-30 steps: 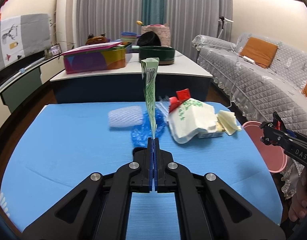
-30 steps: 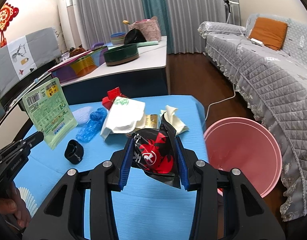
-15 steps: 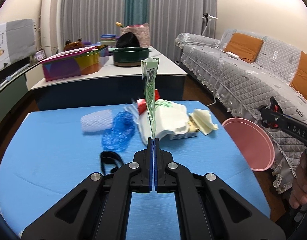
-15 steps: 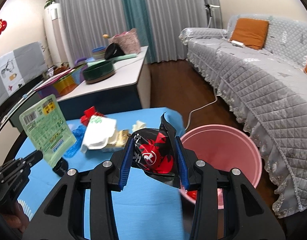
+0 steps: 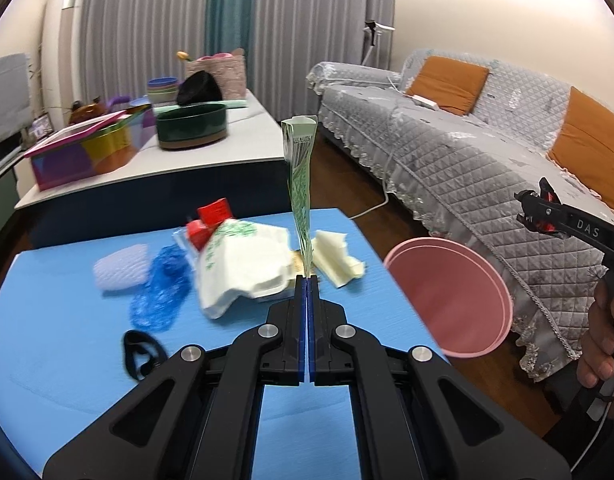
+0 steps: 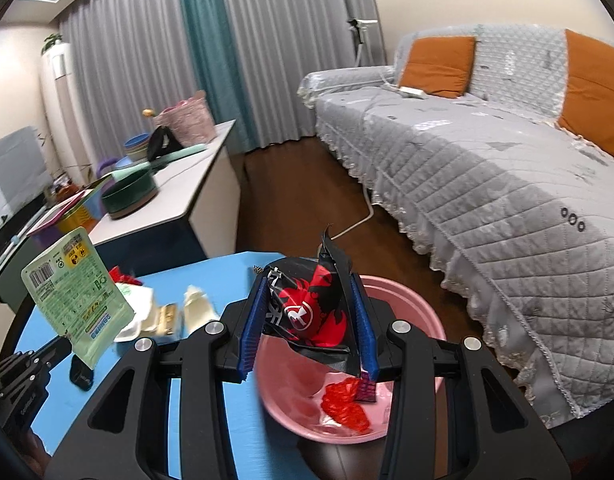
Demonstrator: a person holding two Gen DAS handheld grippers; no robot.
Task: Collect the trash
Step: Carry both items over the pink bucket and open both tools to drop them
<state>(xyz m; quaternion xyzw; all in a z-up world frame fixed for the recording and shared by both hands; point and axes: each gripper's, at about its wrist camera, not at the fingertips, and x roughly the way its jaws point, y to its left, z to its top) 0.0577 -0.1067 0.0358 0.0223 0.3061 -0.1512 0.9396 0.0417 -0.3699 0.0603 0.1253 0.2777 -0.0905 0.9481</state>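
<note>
Pinching a crinkly, near-weightless black-and-red snack wrapper (image 6: 307, 312) by its sides, the half-open right tool (image 6: 307, 320) hangs over the pink bin (image 6: 419, 312) (left tool (image 5: 307, 280) clamps shut on the flat green pouch (image 5: 301, 184) upright ahead).

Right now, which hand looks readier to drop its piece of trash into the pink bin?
The right. The right gripper holds the black and red wrapper over the pink bin, while the left gripper with its green packet is above the blue table.
</note>
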